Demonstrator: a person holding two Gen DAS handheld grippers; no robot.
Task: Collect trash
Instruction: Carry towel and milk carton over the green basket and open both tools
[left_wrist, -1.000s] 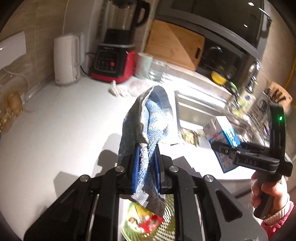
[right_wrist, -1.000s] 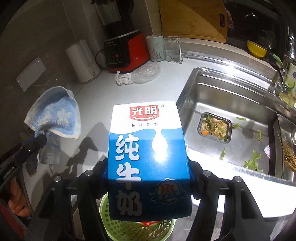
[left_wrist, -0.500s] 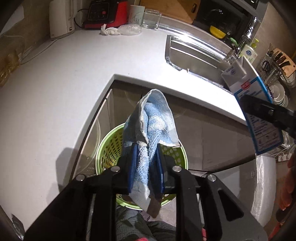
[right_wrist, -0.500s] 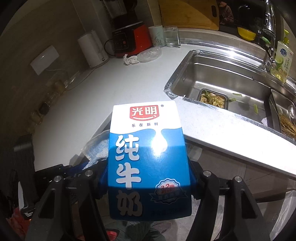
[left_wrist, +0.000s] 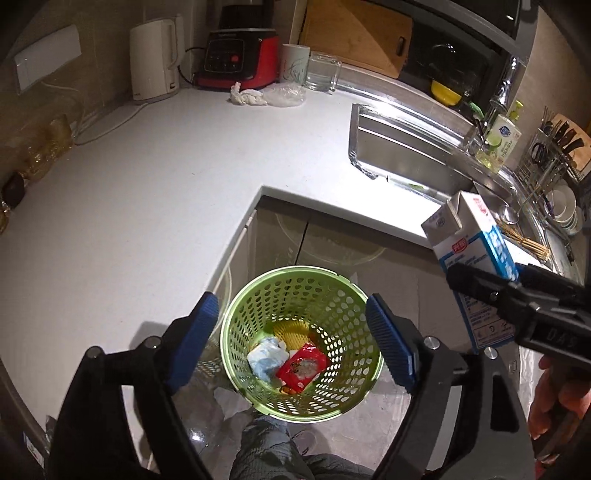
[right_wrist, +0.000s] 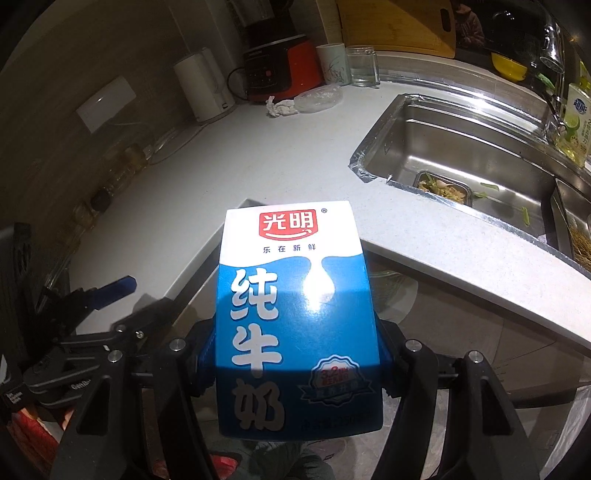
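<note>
Left gripper (left_wrist: 291, 338) sat over the green perforated waste basket (left_wrist: 354, 317), lower centre of the left wrist view. Jaws were opening, blue pads (left_wrist: 389, 345) spread wide either side of the basket mouth, nothing between them. In the basket bottom: a blue-and-white rag (left_wrist: 265, 357), a red snack wrapper (left_wrist: 302, 366), and something yellow (left_wrist: 290, 330) behind them. Basket stood on the floor in the inside corner of the L-shaped white countertop (left_wrist: 147, 192), cabinet doors behind it.

Right gripper (right_wrist: 297, 354) was clamped on a blue-and-white milk carton (right_wrist: 295, 317), pads pressing both side faces, carton upright and filling the centre of the right wrist view. Carton blocked that camera's view of the basket. In the left wrist view the same carton (left_wrist: 476, 254) was at right, above and right of the basket, well apart from its rim; a hand (left_wrist: 554, 391) on the gripper handle at lower right.

Readable text: red logo "光明", below it "乐在新鲜", large white "纯牛奶". A badge at the carton's lower right read roughly "3.2"; rest too small. Gripper body showed "DAS".

Clutter at the top of the left wrist view: white kettle (left_wrist: 153, 62), red-and-black blender base (left_wrist: 236, 59), mug (left_wrist: 294, 62), glass (left_wrist: 323, 70), crumpled tissue (left_wrist: 245, 96) and clear plastic bag (left_wrist: 286, 96) just in front. Wooden cutting board (left_wrist: 354, 33) leaned against the wall. Steel sink (right_wrist: 461, 155) upper right with a food tray (right_wrist: 443, 188) and green scraps in it; dish soap bottle (left_wrist: 502, 138) by the faucet, label unreadable.
</note>
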